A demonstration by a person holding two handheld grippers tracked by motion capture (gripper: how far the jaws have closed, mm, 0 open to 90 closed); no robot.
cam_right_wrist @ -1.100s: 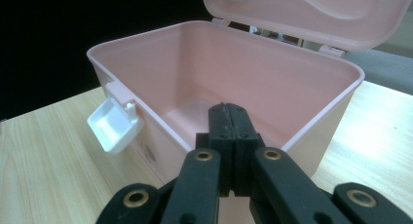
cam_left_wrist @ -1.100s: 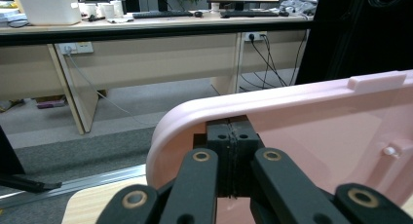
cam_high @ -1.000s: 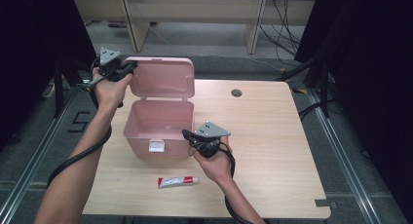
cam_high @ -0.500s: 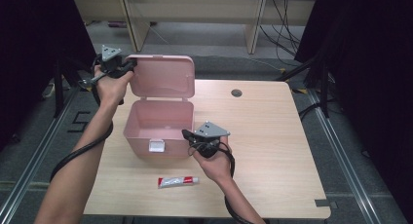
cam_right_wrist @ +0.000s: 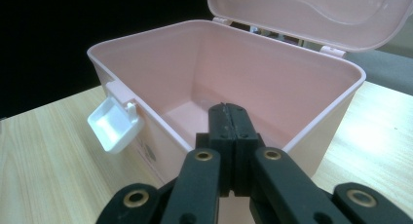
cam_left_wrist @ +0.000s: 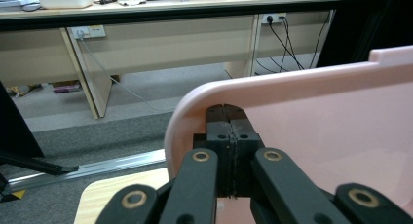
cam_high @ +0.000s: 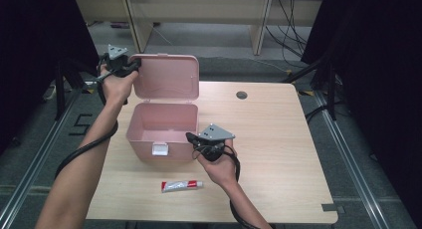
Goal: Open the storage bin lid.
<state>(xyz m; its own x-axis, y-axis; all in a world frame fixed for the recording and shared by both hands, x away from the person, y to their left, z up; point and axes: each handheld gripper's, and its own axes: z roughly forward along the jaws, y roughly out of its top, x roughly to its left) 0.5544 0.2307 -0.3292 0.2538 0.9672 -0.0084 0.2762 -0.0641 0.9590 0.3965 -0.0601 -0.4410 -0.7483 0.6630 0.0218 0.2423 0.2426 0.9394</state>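
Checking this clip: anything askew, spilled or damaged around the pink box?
Nothing stands out. The pink plastic box sits square on the wooden table, empty, its hinged lid open and upright, white latch hanging loose. The small red-and-white tube lies flat in front of it, no spill.

I see a light wooden table [cam_high: 278, 119] on grey carpet [cam_left_wrist: 122, 121], with a cable hole [cam_high: 242, 95] at one o'clock. Beige desks [cam_left_wrist: 160, 34] line the far side at twelve; black curtains [cam_high: 378, 50] hang at three, metal floor rails [cam_high: 30, 164] at nine.
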